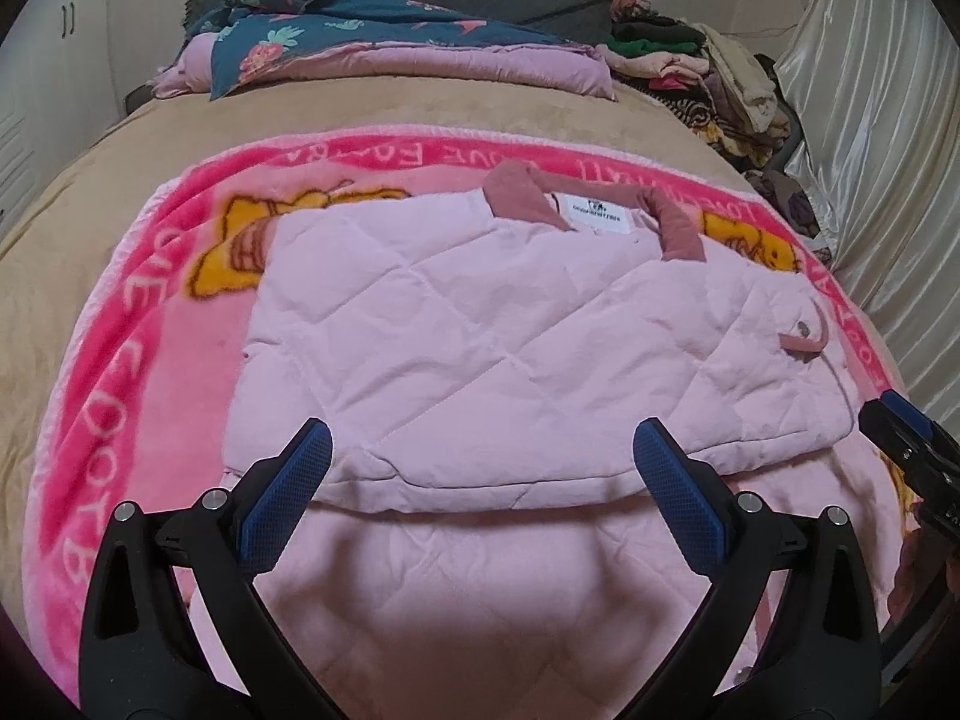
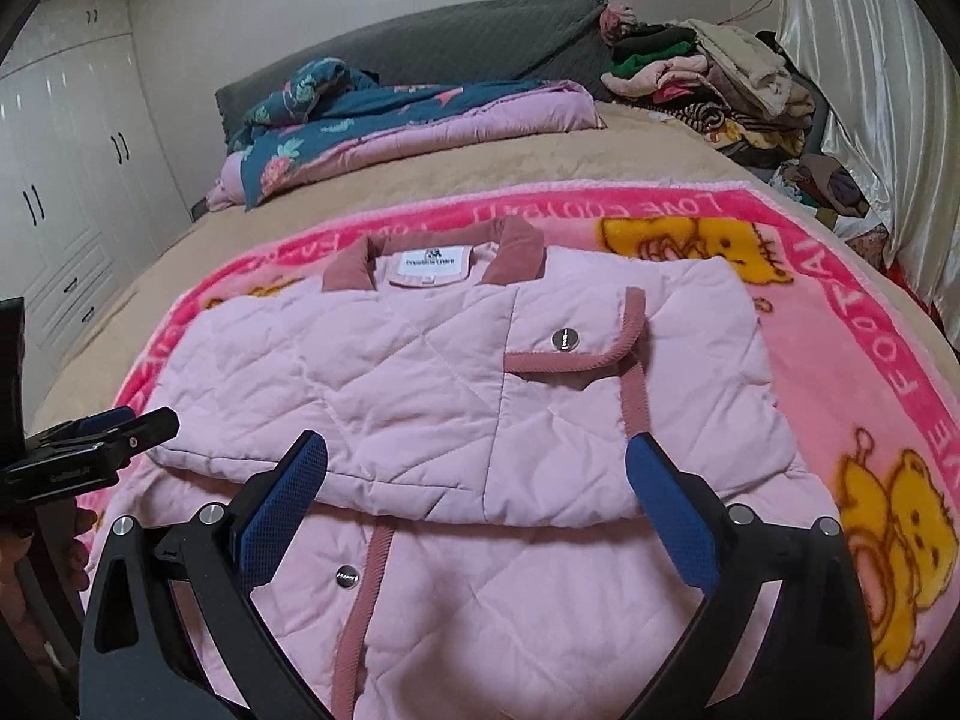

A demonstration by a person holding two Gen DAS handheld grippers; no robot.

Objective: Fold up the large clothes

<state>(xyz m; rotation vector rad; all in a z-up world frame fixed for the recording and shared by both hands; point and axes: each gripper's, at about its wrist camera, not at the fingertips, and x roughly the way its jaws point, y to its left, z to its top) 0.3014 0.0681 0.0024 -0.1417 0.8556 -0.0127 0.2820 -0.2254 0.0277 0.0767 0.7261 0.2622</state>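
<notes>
A pale pink quilted jacket (image 1: pixel 480 324) (image 2: pixel 456 384) with a dusty-rose collar (image 2: pixel 510 252) lies partly folded on a bright pink blanket (image 1: pixel 120 396) (image 2: pixel 888 360). Its sleeves are folded across the chest, and a snap pocket flap (image 2: pixel 564 354) faces up. My left gripper (image 1: pixel 483 456) hovers open over the jacket's near fold edge, nothing between its blue pads. My right gripper (image 2: pixel 474 468) is open too, above the same fold edge on the right half. Each gripper shows at the edge of the other's view, the right gripper (image 1: pixel 906 438) and the left gripper (image 2: pixel 120 432).
The blanket lies on a tan bedspread (image 1: pixel 72 192). A floral blue and pink quilt (image 2: pixel 390 114) and a grey headboard cushion (image 2: pixel 480 36) sit at the far end. A pile of clothes (image 2: pixel 720 78) is at the back right, by a shiny curtain (image 2: pixel 870 60). White wardrobes (image 2: pixel 60 150) stand left.
</notes>
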